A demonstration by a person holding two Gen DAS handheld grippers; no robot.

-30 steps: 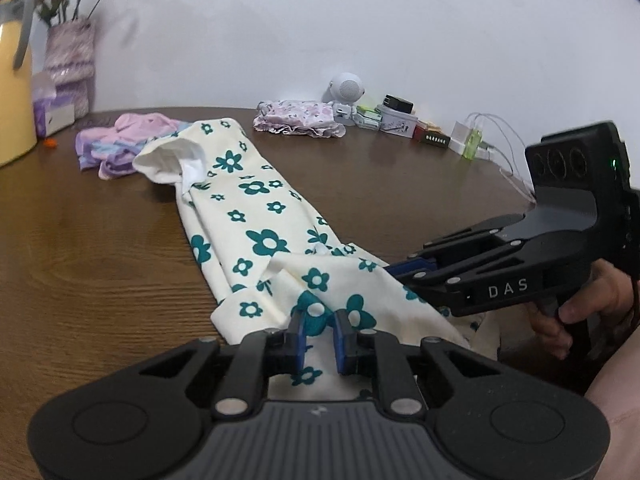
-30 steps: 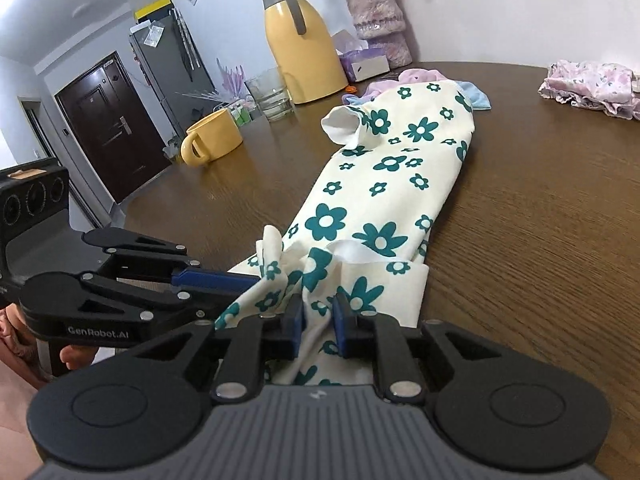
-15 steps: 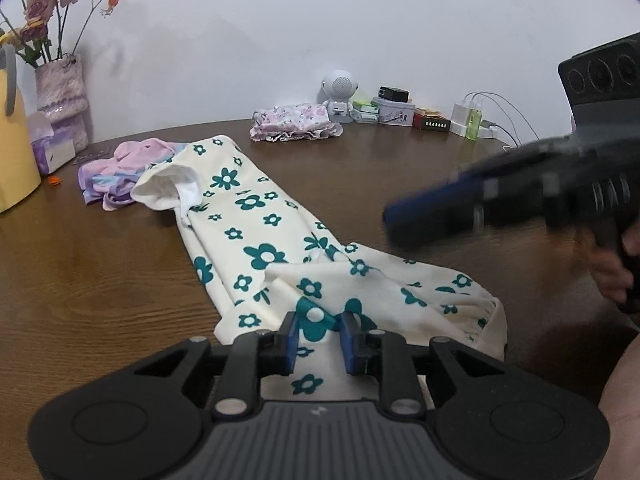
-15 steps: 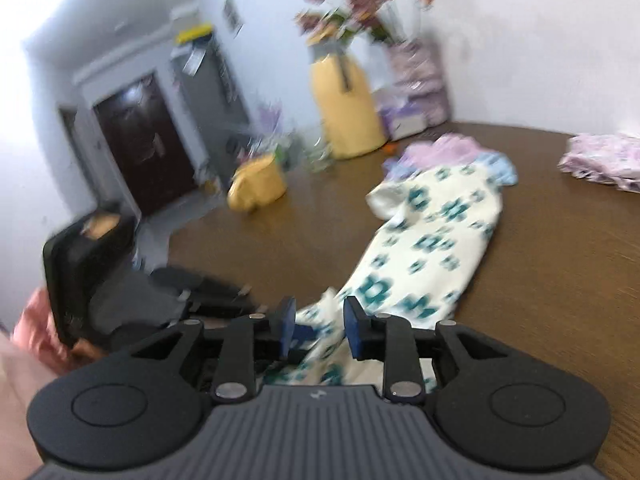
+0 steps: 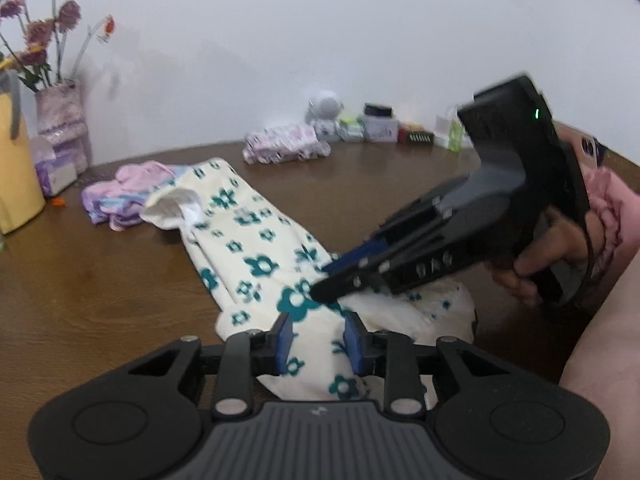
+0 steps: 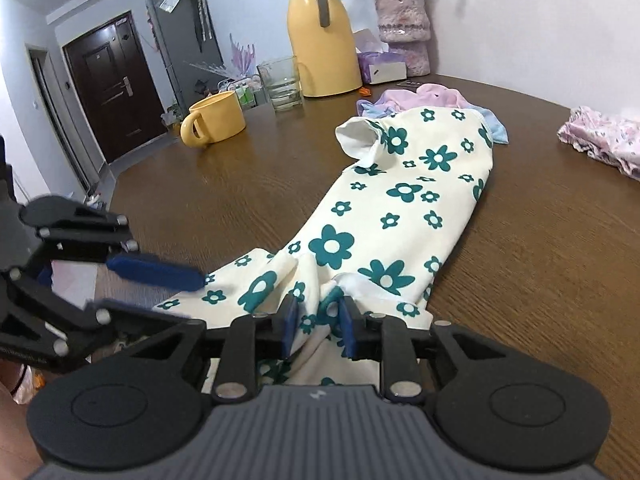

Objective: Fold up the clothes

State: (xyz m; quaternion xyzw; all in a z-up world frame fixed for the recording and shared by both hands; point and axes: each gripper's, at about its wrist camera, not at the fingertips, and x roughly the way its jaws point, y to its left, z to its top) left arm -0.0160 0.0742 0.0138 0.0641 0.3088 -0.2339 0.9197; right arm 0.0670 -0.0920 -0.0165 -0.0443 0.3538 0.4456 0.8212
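A cream garment with teal flowers (image 5: 256,240) lies lengthwise on the brown table (image 5: 100,280), its near end bunched at the table's front edge; it also shows in the right wrist view (image 6: 400,200). My left gripper (image 5: 320,342) is open, its blue pads either side of the near hem. My right gripper (image 6: 316,330) is partly open around a raised fold of the same near end. In the left wrist view the right gripper (image 5: 320,290) points down at the fabric. In the right wrist view the left gripper (image 6: 160,288) sits open at the left.
A pink and purple garment (image 5: 124,196) lies past the far end. A folded pink floral garment (image 5: 286,148) and small gadgets (image 5: 376,126) line the wall. A yellow jug (image 6: 324,40), glass (image 6: 284,84), yellow mug (image 6: 216,120) and flower vase (image 6: 402,28) stand at the far left.
Both grippers have opened from their pinch on the near hem. The right gripper swung up and away, then came back down onto the fabric. The near end now lies more bunched.
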